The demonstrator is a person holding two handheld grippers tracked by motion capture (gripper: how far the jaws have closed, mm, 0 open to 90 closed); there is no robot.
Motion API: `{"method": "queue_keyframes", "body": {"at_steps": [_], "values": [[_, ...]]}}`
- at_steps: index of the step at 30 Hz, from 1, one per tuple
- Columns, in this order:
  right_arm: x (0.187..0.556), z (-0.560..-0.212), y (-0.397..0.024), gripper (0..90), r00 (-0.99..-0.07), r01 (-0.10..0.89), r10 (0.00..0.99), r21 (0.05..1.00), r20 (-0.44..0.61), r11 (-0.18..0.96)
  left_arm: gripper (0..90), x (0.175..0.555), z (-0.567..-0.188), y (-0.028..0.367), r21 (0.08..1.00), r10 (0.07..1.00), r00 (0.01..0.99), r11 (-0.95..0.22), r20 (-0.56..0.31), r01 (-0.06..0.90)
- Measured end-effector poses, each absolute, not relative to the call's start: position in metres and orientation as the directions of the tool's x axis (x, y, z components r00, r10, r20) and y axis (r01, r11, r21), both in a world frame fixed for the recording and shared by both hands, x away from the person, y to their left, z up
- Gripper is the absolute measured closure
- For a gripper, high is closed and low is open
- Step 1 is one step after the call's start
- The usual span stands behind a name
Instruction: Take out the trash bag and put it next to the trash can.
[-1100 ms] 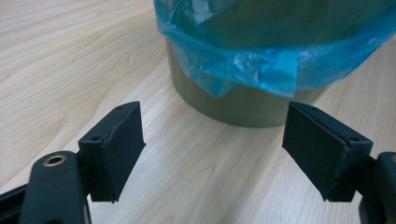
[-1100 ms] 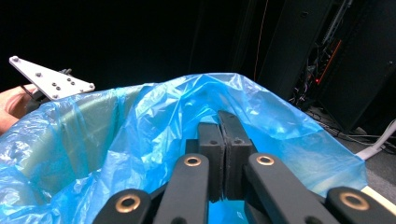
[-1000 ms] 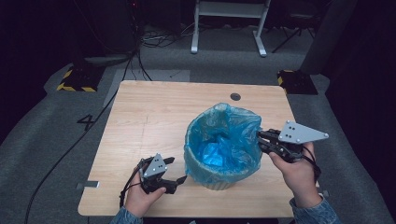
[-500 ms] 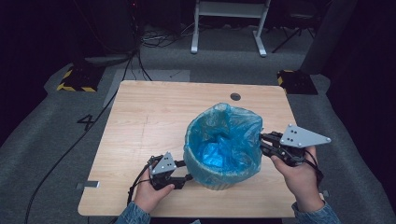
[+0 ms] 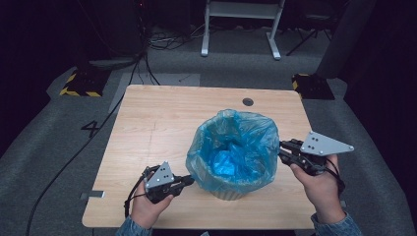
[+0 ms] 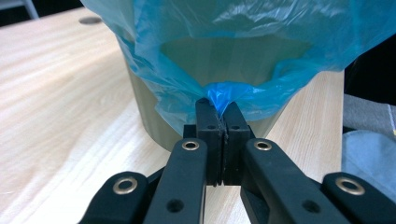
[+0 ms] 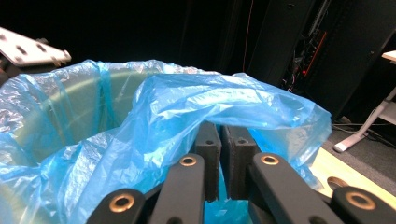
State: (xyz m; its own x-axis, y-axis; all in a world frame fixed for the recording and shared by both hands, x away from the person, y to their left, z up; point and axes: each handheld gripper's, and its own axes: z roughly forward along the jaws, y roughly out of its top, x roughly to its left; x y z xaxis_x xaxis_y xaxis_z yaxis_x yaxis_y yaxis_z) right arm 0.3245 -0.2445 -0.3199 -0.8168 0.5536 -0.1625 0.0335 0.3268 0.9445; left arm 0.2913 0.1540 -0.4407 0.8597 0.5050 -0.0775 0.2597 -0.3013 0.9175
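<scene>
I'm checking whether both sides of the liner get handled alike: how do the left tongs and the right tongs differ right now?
Height: the left tongs sit low by the bin's base, while the right tongs are up at rim level.
Grip: the left tongs pinch the blue bag's hanging bottom edge; the right tongs hold its upper fold.
Shared: both are shut on the bag, on opposite sides.

- The left gripper (image 5: 186, 180) and the right gripper (image 5: 282, 149) are black, each topped by a grey three-cornered plate with small holes.
- Brass-coloured rivets stud the black jaws.
- Black cables trail from both.
- Blue denim-like cuffs cover both wrists.
</scene>
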Motion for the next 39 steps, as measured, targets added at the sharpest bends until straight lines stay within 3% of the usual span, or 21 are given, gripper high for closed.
{"method": "queue_keyframes", "body": {"at_steps": [17,33,38,39], "values": [[0.329,-0.308,-0.241,86.2,-0.826,0.010,0.538,0.950,-0.167,0.311,88.9,0.286,-0.368,0.174,0.954,0.528,0.849,-0.249,-0.014,0.170],[0.331,-0.304,-0.212,85.8,-0.851,0.006,0.494,0.937,-0.179,0.349,89.1,0.318,-0.315,0.139,0.964,0.515,0.857,-0.240,0.022,0.119],[0.336,-0.306,-0.198,75.5,-0.869,0.028,0.469,0.930,-0.159,0.366,89.0,0.330,-0.309,0.123,0.962,0.498,0.867,-0.245,0.021,0.118],[0.338,-0.308,-0.192,61.8,-0.879,0.049,0.458,0.928,-0.136,0.369,89.1,0.331,-0.308,0.120,0.962,0.494,0.869,-0.247,0.023,0.115]]}}
